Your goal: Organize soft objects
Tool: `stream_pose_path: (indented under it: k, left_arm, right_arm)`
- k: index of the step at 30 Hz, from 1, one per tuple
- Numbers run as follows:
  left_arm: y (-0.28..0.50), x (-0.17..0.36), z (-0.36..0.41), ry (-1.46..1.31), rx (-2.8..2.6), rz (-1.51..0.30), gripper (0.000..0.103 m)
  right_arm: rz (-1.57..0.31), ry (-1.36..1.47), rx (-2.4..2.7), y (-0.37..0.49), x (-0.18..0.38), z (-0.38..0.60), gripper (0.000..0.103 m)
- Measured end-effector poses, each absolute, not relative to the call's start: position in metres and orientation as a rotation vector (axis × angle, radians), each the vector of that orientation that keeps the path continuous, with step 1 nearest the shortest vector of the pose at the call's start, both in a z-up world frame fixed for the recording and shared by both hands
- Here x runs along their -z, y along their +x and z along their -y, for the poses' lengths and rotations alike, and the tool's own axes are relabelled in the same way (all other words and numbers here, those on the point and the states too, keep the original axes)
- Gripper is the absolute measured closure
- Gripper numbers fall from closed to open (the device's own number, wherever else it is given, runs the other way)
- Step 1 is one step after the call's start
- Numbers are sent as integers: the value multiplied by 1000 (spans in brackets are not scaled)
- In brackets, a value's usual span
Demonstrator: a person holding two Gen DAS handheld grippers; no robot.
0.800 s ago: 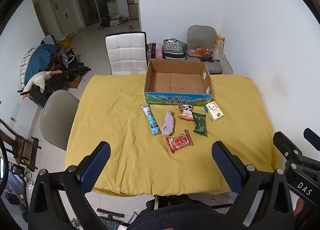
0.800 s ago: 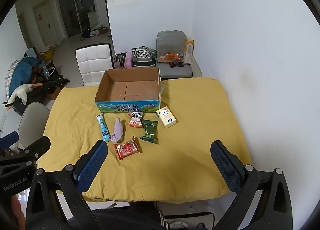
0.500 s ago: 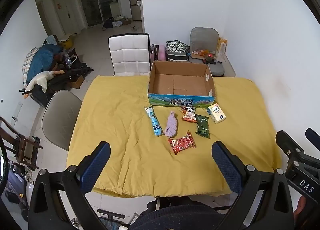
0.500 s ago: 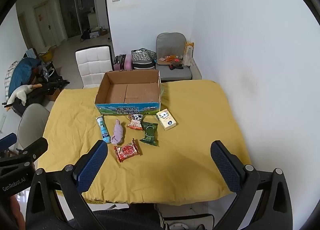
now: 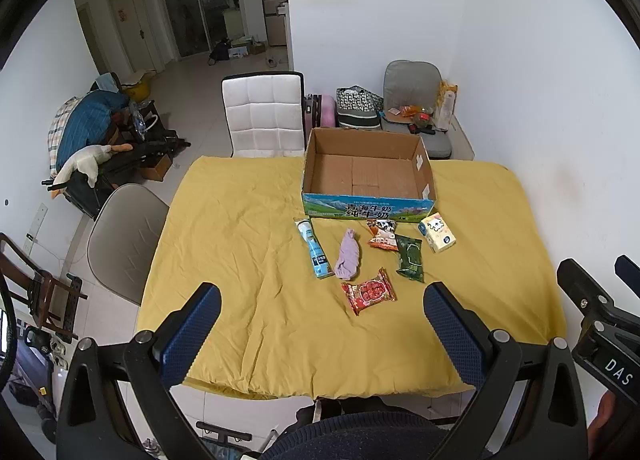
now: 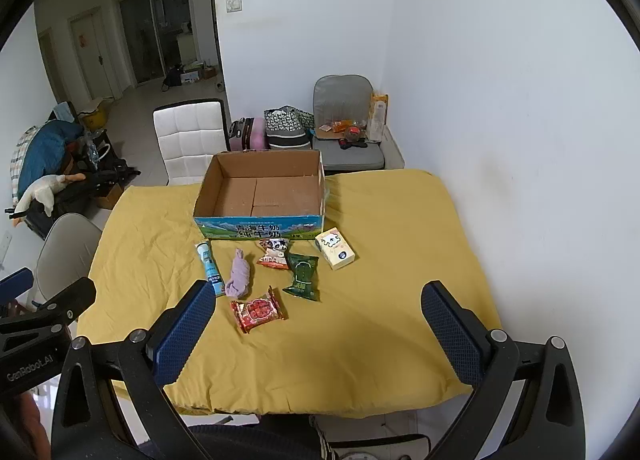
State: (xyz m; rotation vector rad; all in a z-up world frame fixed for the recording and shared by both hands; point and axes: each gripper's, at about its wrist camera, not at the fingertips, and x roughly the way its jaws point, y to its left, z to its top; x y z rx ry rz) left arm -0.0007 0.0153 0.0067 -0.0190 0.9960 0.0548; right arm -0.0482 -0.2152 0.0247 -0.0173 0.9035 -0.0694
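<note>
Both claws, left claw (image 5: 322,314) and right claw (image 6: 318,310), gape wide and empty above the counter's (image 5: 240,260) near edge, nothing boxed yet; next, I judge, reach for the purple cloth (image 5: 348,255).

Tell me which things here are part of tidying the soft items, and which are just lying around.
For the job:
cardboard box, empty
purple cloth
red snack packet
green packet
panda snack packet
tissue pack
blue tube

Just lying about:
white chair
grey seat cushion
goose plush toy

One cardboard box (image 5: 366,175), three snack packets (image 5: 369,292) (image 5: 409,258) (image 5: 383,234), one blue tube (image 5: 314,248), one purple cloth (image 5: 348,256), one small carton (image 5: 437,232), three chairs (image 5: 263,115) (image 5: 124,240) (image 5: 416,103) counted around one yellow-covered table (image 5: 240,244).
</note>
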Motion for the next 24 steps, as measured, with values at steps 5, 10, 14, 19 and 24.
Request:
stream_pose_path:
  k: [5, 10, 14, 19, 24]
  left_arm:
    - [1, -10, -19, -21, -62, -988, 0]
    - [0, -7, -20, -22, -66, -983, 0]
    - [-2, -6, -19, -25, -65, -981, 0]
    - [-1, -6, -18, -21, -64, -979, 0]
    - [-3, -7, -17, -17, -64, -973, 0]
  right_arm:
    - [-900, -13, 65, -47, -23, 213, 0]
    - [-902, -11, 62, -46, -22, 211, 0]
    - [-901, -12, 59, -44, -20, 211, 0]
    - [-900, -11, 61, -44, -21, 211, 0]
    - [-896, -11, 61, -46, -20, 210, 0]
